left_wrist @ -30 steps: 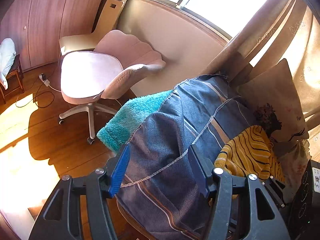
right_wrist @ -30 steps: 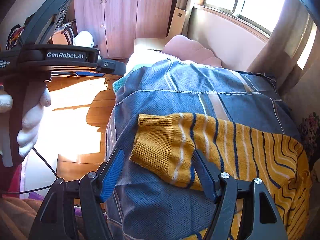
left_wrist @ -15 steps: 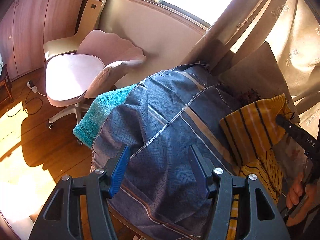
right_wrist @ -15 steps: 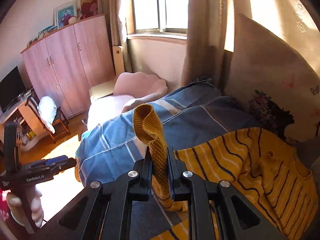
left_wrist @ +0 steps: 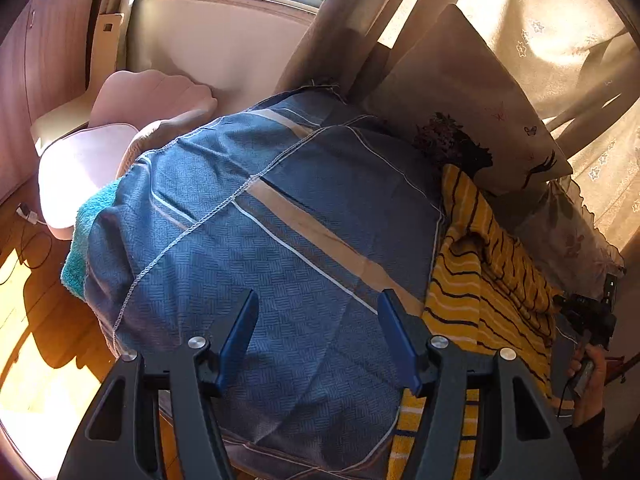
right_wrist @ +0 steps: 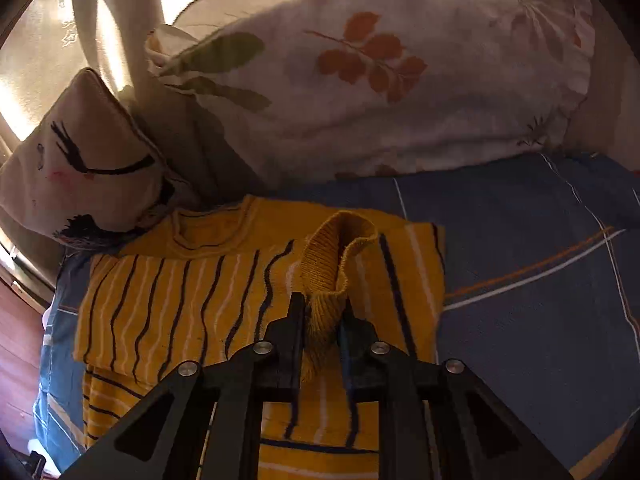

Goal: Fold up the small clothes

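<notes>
Two handheld grippers work over a bed covered with a blue patterned bedspread (left_wrist: 280, 216). The right gripper (right_wrist: 323, 312) has its jaws closed tight on the ribbed cuff (right_wrist: 340, 248) of a mustard-yellow striped sweater (right_wrist: 172, 292); the cuff stands up in a loop above the fingertips, raised over the sweater's body. The sweater lies flat on the bedspread with its neckline toward the pillows, and its dark and white stripes run across the chest. Just beyond the neckline, a cushion printed with a woman's face (right_wrist: 80, 160) leans against a large pillow with a red and green leaf print (right_wrist: 380, 80).

From the left wrist camera, the left gripper (left_wrist: 318, 320) hangs above the bedspread with its blue-padded fingers spread wide and nothing between them. The sweater shows along the right side of the bed, below the same cushion (left_wrist: 460, 120). A teal fluffy blanket (left_wrist: 82, 240) peeks out at the bed's left edge. Beyond it stands a pink shell-backed chair (left_wrist: 120, 128) on a sunlit wooden floor (left_wrist: 36, 320), and curtains (left_wrist: 560, 40) hang behind the cushion.
</notes>
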A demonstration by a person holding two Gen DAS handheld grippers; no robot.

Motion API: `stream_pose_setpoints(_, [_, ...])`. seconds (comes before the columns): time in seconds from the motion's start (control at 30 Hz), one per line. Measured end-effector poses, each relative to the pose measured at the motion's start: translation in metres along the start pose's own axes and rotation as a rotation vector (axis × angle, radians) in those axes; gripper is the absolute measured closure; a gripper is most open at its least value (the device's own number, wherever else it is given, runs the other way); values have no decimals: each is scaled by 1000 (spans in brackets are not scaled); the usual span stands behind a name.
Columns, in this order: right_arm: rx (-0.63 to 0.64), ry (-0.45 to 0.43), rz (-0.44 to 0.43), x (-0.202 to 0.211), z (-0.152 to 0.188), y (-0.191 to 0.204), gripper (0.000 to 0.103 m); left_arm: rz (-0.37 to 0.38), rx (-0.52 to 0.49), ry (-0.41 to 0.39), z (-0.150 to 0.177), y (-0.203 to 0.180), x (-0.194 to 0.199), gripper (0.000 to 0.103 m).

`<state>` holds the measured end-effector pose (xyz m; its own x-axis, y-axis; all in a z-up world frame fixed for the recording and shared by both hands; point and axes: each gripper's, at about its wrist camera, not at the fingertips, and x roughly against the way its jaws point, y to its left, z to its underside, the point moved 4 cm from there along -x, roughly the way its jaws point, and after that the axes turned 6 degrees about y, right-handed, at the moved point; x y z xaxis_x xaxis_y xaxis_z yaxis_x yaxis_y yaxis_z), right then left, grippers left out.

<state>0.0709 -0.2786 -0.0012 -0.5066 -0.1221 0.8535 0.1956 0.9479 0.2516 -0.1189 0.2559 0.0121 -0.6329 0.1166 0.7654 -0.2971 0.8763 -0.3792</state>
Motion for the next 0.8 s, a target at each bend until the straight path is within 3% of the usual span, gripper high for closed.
stream_pose_setpoints(0.07, [-40, 15, -15, -2, 10, -21, 67, -2, -57, 4, 0, -22, -6, 37])
stream_pose_setpoints(0.13, [-46, -5, -26, 7, 18, -32, 46, -6, -106, 22, 2, -40, -18, 32])
stream_pose_setpoints(0.2, [-47, -31, -34, 19, 27, -43, 39, -5, -128, 69, 6, -54, -35, 32])
stream_pose_setpoints(0.5, [-30, 54, -190, 45, 98, -65, 37, 24, -179, 221, 31, -93, -83, 32])
stream_pose_setpoints(0.6, [-25, 101, -267, 46, 122, -64, 37, 23, -183, 220, 33, -98, -84, 32])
stream_pose_setpoints(0.8, [-41, 193, -441, 45, 164, -50, 36, 146, -146, 273, 45, -99, -76, 32])
